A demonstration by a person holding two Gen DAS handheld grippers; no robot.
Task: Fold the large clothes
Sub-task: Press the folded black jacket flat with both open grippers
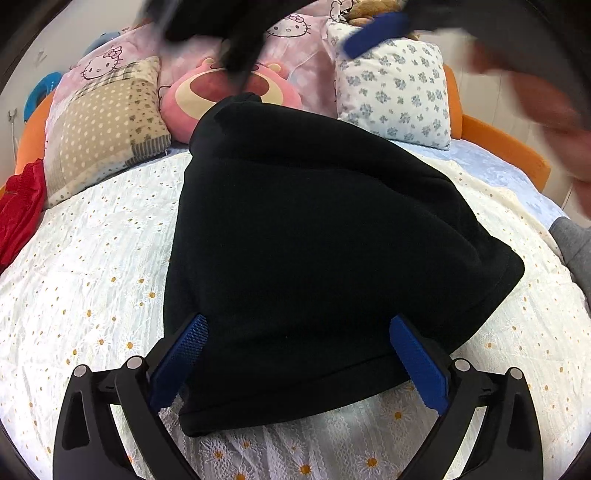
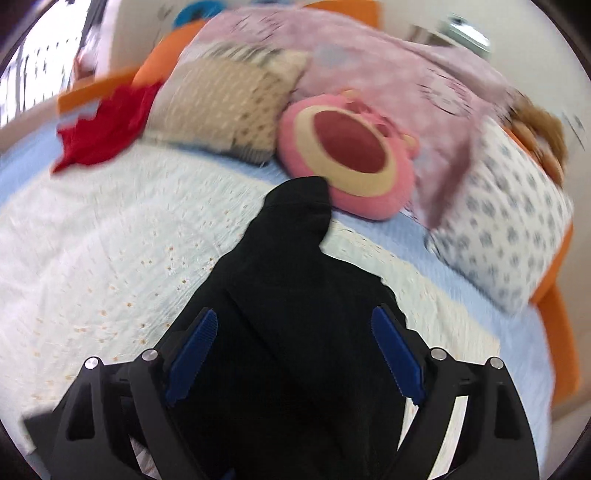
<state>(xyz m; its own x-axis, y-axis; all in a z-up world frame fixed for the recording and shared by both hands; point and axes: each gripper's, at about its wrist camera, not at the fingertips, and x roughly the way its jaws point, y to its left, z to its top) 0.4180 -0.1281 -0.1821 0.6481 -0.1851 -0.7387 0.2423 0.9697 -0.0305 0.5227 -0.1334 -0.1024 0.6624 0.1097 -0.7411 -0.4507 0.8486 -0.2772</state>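
A black garment (image 1: 314,240) lies folded into a broad wedge on the daisy-print bedspread (image 1: 92,258), its narrow end towards the pillows. My left gripper (image 1: 298,319) is open wide over its near hem, with one blue pad at the cloth's left edge and the other resting above the cloth. The right gripper's blurred blue pad (image 1: 376,33) and a person's hand (image 1: 535,99) hover at the top. In the right wrist view, my right gripper (image 2: 293,313) is open with the black garment (image 2: 295,350) spread between and below its fingers, and nothing is pinched.
At the head of the bed are a dotted beige pillow (image 1: 107,122), a pink bear cushion (image 1: 221,92), a blue-flowered pillow (image 1: 395,88) and a pink cartoon blanket (image 2: 369,66). A red garment (image 1: 18,210) lies at the left. The orange bed frame (image 1: 509,147) rims the mattress.
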